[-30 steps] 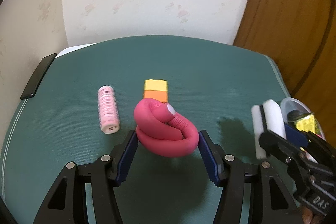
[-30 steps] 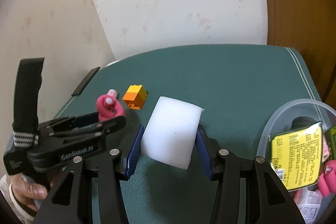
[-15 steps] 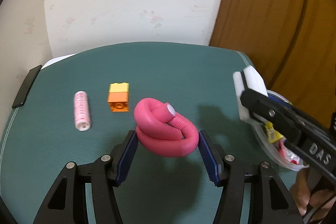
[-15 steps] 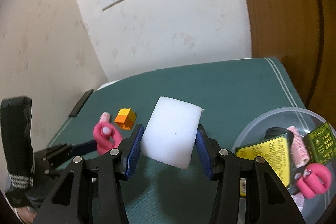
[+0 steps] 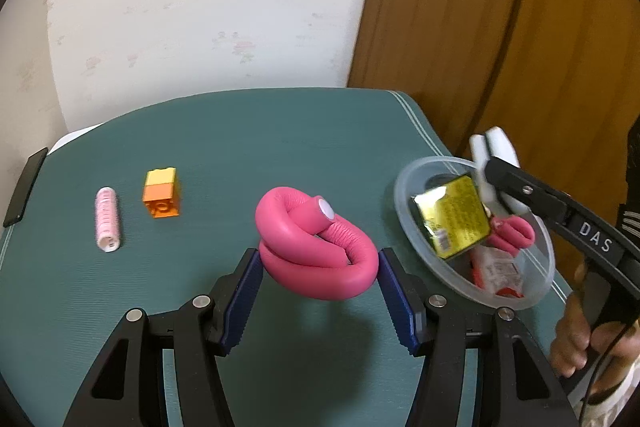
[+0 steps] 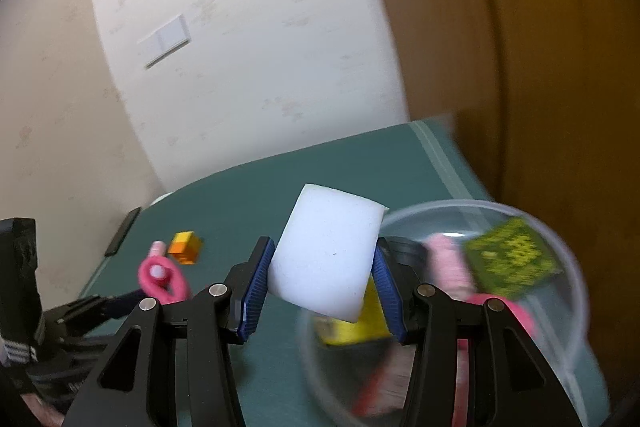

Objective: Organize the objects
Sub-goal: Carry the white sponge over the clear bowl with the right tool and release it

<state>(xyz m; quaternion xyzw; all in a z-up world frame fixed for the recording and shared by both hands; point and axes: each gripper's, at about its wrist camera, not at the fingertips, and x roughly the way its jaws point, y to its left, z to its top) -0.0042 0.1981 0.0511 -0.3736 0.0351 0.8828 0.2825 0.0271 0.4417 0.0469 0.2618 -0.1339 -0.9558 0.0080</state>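
1. Right tongs [image 6: 322,283]: blue pads clamp a white sponge block [image 6: 326,259] by its two sides, and it hangs at the near rim of the clear plastic bowl [image 6: 576,291]. The left-wrist view shows the block over the bowl's far rim. Risk: released here, it may catch the rim and fall onto the green tabletop [image 5: 248,147] rather than inside.
2. Left tongs [image 5: 320,279]: closed on a pink foam curler knotted into a loop [image 5: 316,247], lifted clear of the tabletop, left of the bowl. Only the lowest coil sits between the pads, so the springy foam could squirm out.
3. The bowl already holds a yellow packet [image 5: 456,217], a second pink curler [image 5: 514,233] and a red-printed wrapper [image 5: 498,269]. A sponge dropped on that heap may bounce or tip out.
4. Both tongs head for one bowl; they could collide or nudge the light bowl off the near tabletop edge.
5. Still left out: orange-and-yellow brick [image 5: 161,191], pink hair roller [image 5: 107,223], which rolls easily.
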